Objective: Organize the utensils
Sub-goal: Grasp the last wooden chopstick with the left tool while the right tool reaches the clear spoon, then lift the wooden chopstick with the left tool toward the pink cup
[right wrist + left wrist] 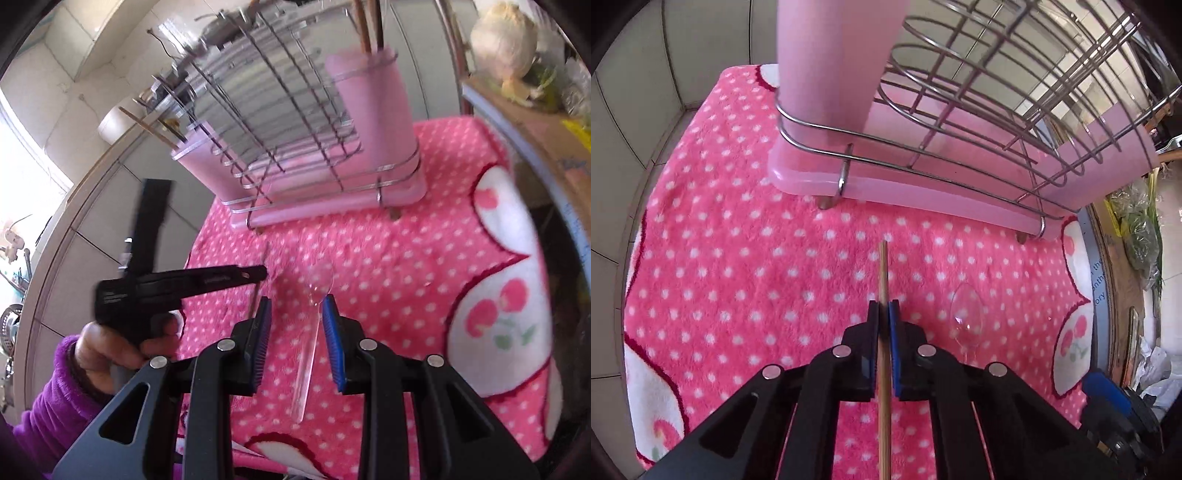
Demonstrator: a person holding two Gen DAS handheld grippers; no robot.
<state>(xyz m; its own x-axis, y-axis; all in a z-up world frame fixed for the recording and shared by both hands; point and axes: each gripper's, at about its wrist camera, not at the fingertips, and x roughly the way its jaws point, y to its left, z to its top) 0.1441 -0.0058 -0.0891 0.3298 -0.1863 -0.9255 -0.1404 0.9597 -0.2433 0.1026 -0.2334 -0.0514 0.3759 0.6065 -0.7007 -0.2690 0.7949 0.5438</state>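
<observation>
**Chopstick clamped on the left, spoon between open right fingers**

While the left gripper (pixel 884 314) was clamped tight on a thin wooden chopstick (pixel 882 273), the stick ran straight fwd along the fingers, tip aimed at the pink rack base (pixel 809 177), low over the polka-dot pink cloth (pixel 738 240). It looked plain, light brown, slim. Just right of it lay a clear plastic spoon (pixel 964 312), bowl toward the rack. In the right wrist view, the right gripper (pixel 296 306) stood spread wide, holding nothing, w/ the spoon (pixel 312 332) on the cloth between its fingers, handle toward the camera. Beyond, the wire rack (pixel 280 122) held brown sticks in a pink cup (pixel 373 122).
</observation>
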